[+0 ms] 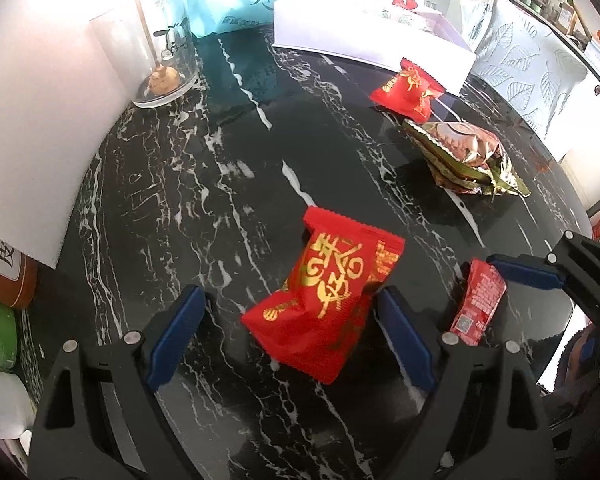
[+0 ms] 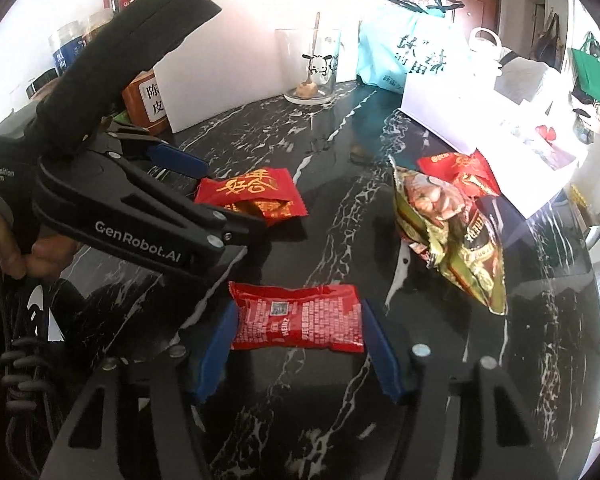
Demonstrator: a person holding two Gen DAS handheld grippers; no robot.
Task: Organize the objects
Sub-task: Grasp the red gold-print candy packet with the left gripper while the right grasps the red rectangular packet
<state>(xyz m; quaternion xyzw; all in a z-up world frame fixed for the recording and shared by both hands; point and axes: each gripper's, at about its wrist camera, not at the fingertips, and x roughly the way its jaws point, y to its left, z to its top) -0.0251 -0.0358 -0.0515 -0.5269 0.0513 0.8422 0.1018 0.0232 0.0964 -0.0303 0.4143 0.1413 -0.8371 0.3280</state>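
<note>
Inventory, early stage by my reckoning: my left gripper (image 1: 288, 332) gapes around a gold-lettered red packet (image 1: 328, 300) mid-tabletop (image 1: 180, 184), my right gripper (image 2: 300, 354) closes on a red sachet (image 2: 298, 322); second red packet (image 1: 408, 90) and green snack bag (image 1: 464, 156) lie unsorted near the far edge.

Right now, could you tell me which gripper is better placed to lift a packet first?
Probably the right gripper: its fingers sit against both ends of the ketchup sachet. The left gripper is open, with the red packet off-centre against one finger.
</note>
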